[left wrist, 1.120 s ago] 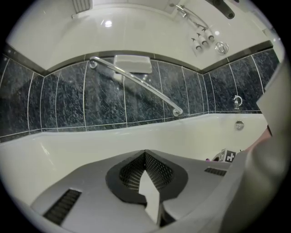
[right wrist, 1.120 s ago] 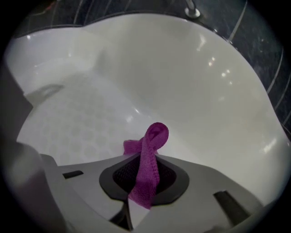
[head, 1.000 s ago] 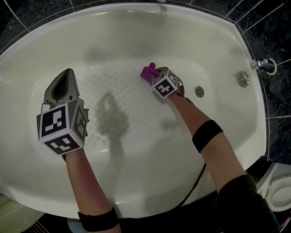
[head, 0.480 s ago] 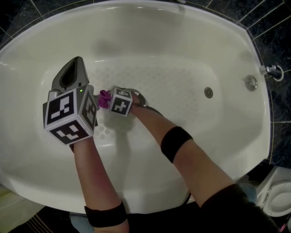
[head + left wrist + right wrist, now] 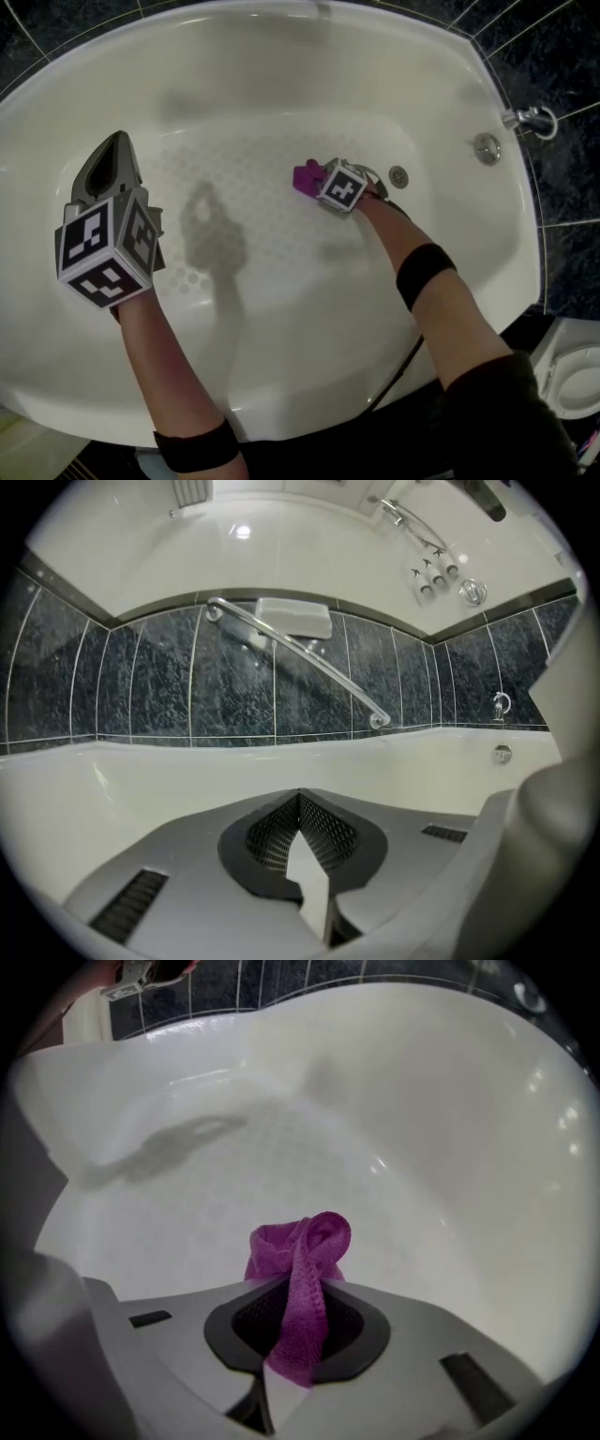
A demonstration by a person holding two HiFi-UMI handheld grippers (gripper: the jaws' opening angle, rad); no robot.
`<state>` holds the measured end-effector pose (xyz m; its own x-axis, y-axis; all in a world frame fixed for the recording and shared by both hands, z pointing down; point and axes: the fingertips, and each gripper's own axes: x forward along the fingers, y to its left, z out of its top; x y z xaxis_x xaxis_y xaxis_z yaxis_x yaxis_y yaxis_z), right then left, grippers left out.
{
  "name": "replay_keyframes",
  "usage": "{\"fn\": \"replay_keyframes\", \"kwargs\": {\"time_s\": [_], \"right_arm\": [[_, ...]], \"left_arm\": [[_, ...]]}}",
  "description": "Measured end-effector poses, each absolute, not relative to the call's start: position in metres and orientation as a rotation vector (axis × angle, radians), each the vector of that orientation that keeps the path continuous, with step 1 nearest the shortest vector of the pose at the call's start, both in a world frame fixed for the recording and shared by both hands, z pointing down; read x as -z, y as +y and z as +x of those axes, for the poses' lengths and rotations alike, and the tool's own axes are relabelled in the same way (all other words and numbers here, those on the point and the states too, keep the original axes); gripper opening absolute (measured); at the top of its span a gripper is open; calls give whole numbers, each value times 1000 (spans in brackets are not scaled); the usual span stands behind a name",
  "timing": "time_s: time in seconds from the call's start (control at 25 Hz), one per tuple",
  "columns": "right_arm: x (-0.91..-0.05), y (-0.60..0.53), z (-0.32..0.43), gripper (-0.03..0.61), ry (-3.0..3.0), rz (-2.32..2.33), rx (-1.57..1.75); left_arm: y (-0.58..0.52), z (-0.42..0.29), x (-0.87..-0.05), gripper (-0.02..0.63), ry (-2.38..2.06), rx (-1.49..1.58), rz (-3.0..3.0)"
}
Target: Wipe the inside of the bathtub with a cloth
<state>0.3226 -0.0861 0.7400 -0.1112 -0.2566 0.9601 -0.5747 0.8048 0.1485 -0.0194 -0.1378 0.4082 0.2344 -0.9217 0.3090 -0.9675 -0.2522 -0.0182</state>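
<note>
Seen from above, the right gripper (image 5: 319,180) points steeply down at the floor of the white bathtub (image 5: 281,75). Its jaws are clamped on a bunched purple cloth (image 5: 306,176), which sticks out past the tips toward 10 o'clock. The drain (image 5: 398,175) sits near at 3 o'clock. The left gripper (image 5: 105,159), jaws closed on nothing, hangs well apart at 9 o'clock.

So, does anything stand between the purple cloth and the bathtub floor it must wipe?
Nothing visible does. The right gripper holds the purple cloth down at the bathtub floor, which is bare around it.
</note>
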Motion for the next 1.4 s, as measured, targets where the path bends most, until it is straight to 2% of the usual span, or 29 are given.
{"fn": "replay_keyframes", "kwargs": {"time_s": [0.12,0.24,0.44,0.6,0.88,1.04,1.24,1.4], "right_arm": [[-747,-61,410,66,-1549,690,-354],[-751,-45,464,66,-1450,730,-391],[-751,-42,471,64,-1454,759,-425],[-746,-51,399,63,-1614,624,-321],[-703,-31,137,67,-1959,141,-19],[-709,13,34,72,-2026,-78,-16],[-735,38,13,74,-1995,-134,-68],[-740,45,74,74,-1944,-117,-135]], "left_arm": [[-137,-16,-410,-3,-1799,-398,2328],[-137,-13,-411,-2,-1790,-423,2342],[-137,-7,-413,-3,-1779,-444,2359],[-136,3,-414,-3,-1738,-451,2390],[-136,46,-429,-3,-1562,-596,2556],[-137,54,-433,-3,-1528,-614,2616],[-134,65,-430,-3,-1510,-585,2640],[-132,70,-433,-3,-1493,-602,2649]]}}
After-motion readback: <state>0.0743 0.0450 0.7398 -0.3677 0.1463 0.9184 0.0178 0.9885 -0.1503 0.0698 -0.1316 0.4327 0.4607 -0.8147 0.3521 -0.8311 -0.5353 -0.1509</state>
